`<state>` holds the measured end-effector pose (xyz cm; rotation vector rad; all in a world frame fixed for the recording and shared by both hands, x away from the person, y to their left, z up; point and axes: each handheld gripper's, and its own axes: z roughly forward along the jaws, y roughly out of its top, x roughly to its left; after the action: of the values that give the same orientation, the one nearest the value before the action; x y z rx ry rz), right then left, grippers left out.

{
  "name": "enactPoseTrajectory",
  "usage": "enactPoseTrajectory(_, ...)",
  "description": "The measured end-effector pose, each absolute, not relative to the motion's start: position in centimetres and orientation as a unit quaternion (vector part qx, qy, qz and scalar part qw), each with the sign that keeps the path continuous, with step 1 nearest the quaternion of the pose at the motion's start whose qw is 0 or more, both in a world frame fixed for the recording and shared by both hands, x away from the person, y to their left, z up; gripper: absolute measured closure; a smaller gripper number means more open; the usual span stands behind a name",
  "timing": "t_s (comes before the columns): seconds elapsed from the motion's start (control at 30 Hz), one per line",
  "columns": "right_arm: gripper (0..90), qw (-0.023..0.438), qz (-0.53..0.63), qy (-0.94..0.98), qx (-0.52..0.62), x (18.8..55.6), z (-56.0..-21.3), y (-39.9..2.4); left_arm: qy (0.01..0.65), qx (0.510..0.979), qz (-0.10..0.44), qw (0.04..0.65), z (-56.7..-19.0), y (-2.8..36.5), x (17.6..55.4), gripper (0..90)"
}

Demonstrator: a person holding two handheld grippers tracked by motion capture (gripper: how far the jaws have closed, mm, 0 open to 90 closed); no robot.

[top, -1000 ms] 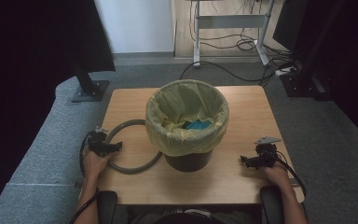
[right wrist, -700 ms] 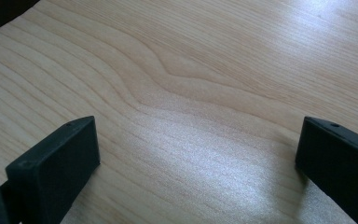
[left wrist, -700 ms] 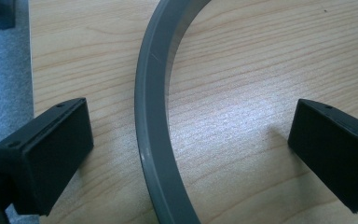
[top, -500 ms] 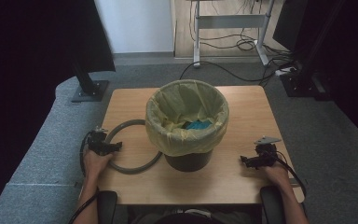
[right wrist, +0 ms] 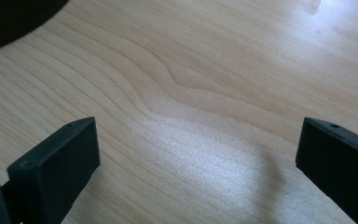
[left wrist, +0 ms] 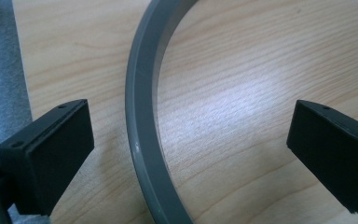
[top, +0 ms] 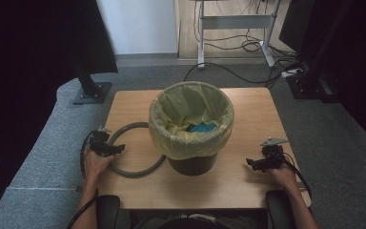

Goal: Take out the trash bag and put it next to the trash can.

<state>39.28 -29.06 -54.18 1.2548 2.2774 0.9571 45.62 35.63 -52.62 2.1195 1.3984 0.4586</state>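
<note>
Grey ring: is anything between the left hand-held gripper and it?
Nothing visible. The left hand-held gripper is open, and the grey ring lies flat on the table between its jaws, untouched.

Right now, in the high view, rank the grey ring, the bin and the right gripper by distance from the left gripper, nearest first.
1. Grey ring: directly under the left gripper, at the table's left.
2. Bin: table centre, lined with a yellow bag.
3. Right gripper: far right edge.

The high view looks forward and down on the whole table (top: 248, 186) from afar, while each gripper view rides close above its wood, sharing that tabletop.
</note>
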Motion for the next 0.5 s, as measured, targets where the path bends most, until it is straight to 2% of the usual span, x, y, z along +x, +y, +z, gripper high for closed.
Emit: enactPoseTrajectory(0.5, 0.9, 0.157, 0.351, 0.829, 0.407, 39.3, -50.3, -28.1, 0.498, 0.795, 0.138, 0.317, -48.7, 34.9, 44.7, 0.6)
